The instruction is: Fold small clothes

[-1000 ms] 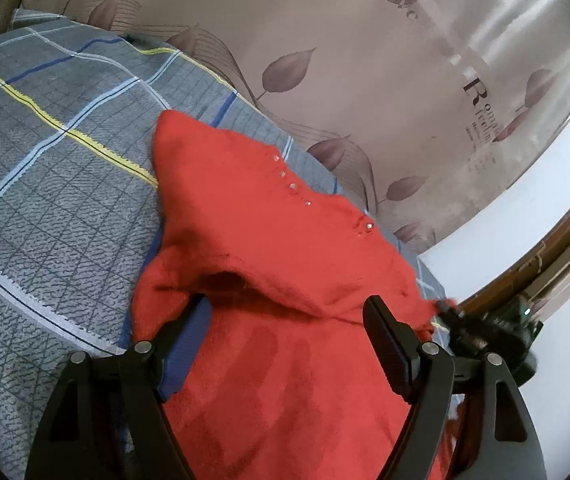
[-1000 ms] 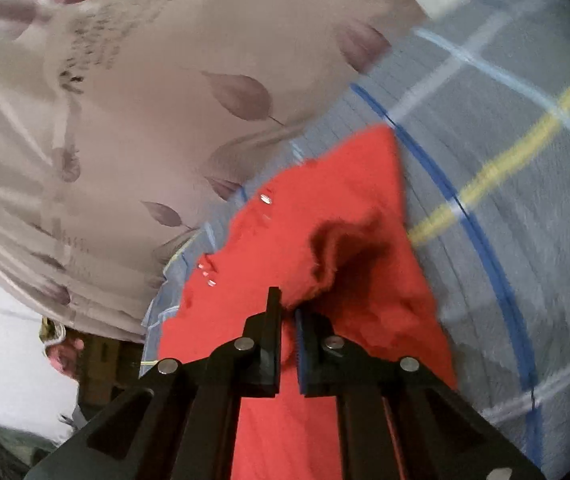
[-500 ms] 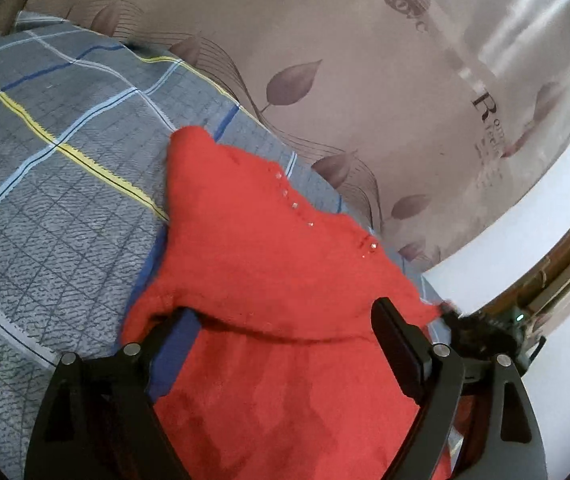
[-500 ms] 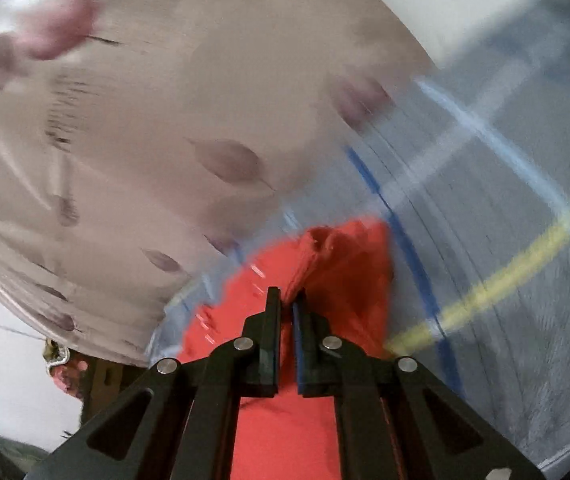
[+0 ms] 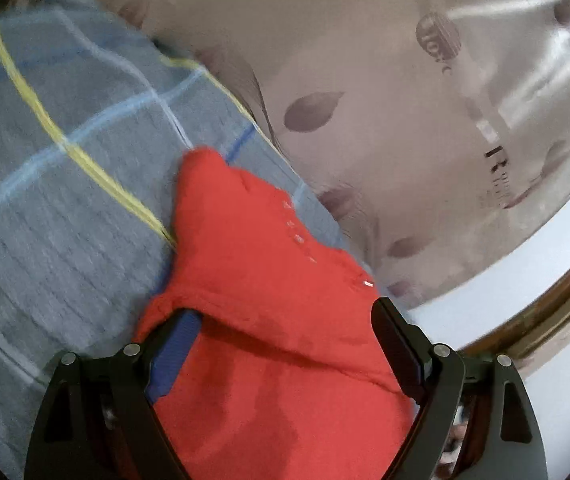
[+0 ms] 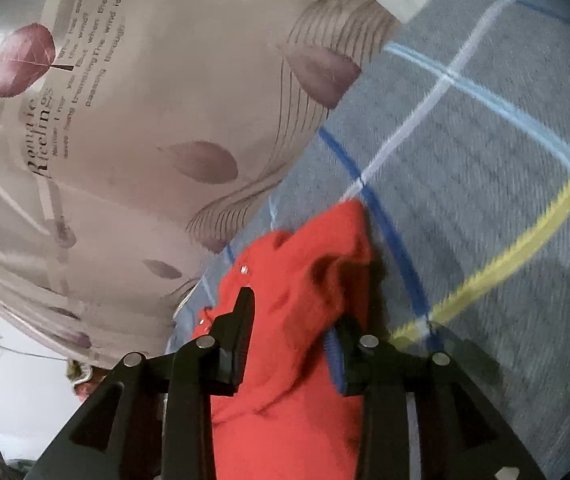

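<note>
A small red knitted garment [image 5: 269, 288] with a row of small buttons lies on a grey plaid bedspread [image 5: 45, 208], one part folded over the rest. My left gripper [image 5: 281, 344] is open, its jaws wide apart just above the garment's near part. In the right wrist view the same red garment [image 6: 297, 320] lies bunched between the jaws of my right gripper [image 6: 291, 332], which is open; the cloth rests loose between the fingers.
A taupe curtain with leaf prints and lettering [image 5: 385, 100] hangs along the far side of the bed, also in the right wrist view [image 6: 145, 120]. A dark wooden frame [image 5: 557, 304] and white wall lie to the right. The plaid bedspread [image 6: 485, 200] extends on the right.
My right gripper was shut on the garment's edge, carried it over, and has now opened, letting the cloth go. The left gripper stayed open and shifted slightly.
</note>
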A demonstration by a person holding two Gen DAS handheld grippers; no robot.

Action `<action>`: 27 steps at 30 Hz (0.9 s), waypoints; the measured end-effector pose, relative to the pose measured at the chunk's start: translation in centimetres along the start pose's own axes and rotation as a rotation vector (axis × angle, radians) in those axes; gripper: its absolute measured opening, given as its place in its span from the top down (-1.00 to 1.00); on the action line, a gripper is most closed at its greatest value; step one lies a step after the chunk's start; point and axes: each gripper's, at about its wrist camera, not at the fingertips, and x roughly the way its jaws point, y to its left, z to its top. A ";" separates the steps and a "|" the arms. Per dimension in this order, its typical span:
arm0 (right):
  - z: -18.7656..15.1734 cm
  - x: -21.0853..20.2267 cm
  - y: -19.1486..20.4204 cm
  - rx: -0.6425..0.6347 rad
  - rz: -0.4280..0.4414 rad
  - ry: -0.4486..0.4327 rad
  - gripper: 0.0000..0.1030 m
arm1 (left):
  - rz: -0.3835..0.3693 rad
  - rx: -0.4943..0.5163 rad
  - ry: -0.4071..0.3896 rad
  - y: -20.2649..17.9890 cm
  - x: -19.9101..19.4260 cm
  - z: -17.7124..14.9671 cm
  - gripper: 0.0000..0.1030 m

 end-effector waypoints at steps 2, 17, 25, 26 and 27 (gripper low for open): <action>0.6 0.9 0.2 -0.017 -0.045 0.018 0.83 | 0.054 0.040 -0.019 -0.2 0.2 0.0 -0.32; 0.7 1.9 -2.4 0.055 0.005 0.018 0.83 | 0.119 -0.022 -0.100 1.6 -1.3 0.4 0.14; 0.7 2.3 -1.6 0.009 -0.038 0.034 0.82 | 0.124 -0.028 -0.065 1.5 -1.6 -0.5 -0.14; 0.6 2.3 -1.4 0.003 -0.031 0.039 0.80 | 0.128 -0.018 -0.061 1.4 -1.9 -0.6 -0.14; 0.6 2.5 -1.2 0.003 -0.014 0.055 0.71 | 0.131 -0.004 -0.060 1.2 -2.2 -0.7 -0.15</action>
